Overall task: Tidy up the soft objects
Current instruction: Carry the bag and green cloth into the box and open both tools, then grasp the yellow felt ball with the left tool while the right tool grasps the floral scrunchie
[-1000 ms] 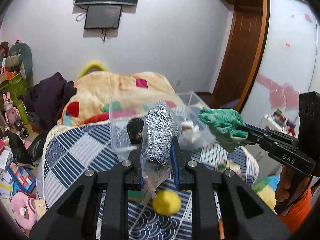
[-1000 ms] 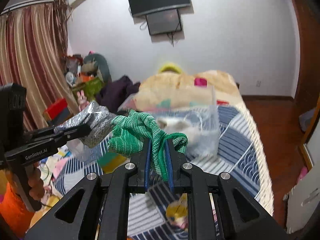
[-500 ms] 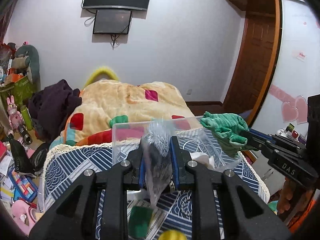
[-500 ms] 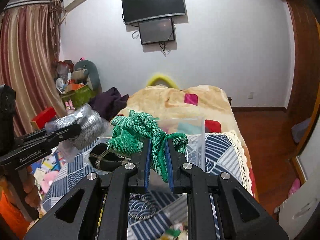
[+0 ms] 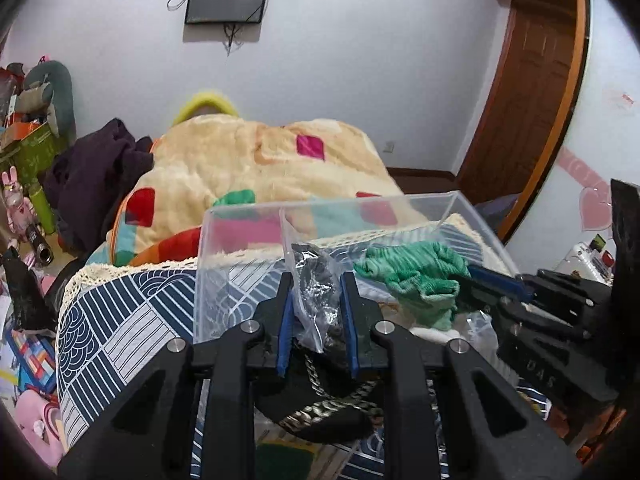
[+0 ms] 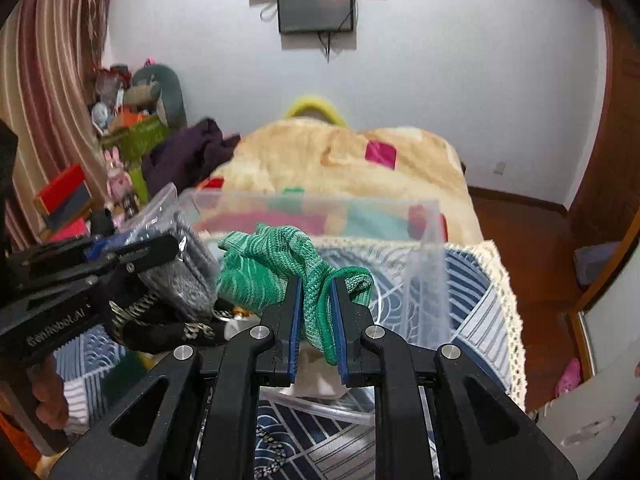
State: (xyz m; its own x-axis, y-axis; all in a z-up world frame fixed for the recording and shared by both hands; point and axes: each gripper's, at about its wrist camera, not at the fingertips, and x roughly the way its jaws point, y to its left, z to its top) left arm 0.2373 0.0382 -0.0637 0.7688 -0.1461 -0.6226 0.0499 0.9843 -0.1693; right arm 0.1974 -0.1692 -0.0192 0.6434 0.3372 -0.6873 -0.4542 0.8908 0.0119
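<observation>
My left gripper point(image 5: 316, 284) is shut on a clear plastic bag holding a grey knit item point(image 5: 316, 300), low over the near side of a clear plastic bin point(image 5: 240, 224) on the bed. My right gripper point(image 6: 314, 284) is shut on a green knit cloth point(image 6: 276, 264), over the same bin point(image 6: 424, 240). In the left wrist view the green cloth point(image 5: 412, 276) and right gripper point(image 5: 496, 284) come in from the right. In the right wrist view the bagged item point(image 6: 188, 264) and left gripper point(image 6: 132, 252) are at the left. A black item with a chain strap point(image 5: 320, 412) lies below the left gripper.
The bin stands on a blue patterned bedspread point(image 5: 120, 320) with a lace edge. A beige blanket with coloured patches point(image 5: 248, 168) lies behind it. Dark clothes point(image 5: 92, 172) and cluttered toys point(image 5: 28, 216) are at the left. A wooden door point(image 5: 532, 112) is at the right.
Both grippers have moved forward and down towards the bin, still holding their items. The bin now fills more of both views and the yellow ball has left the view.
</observation>
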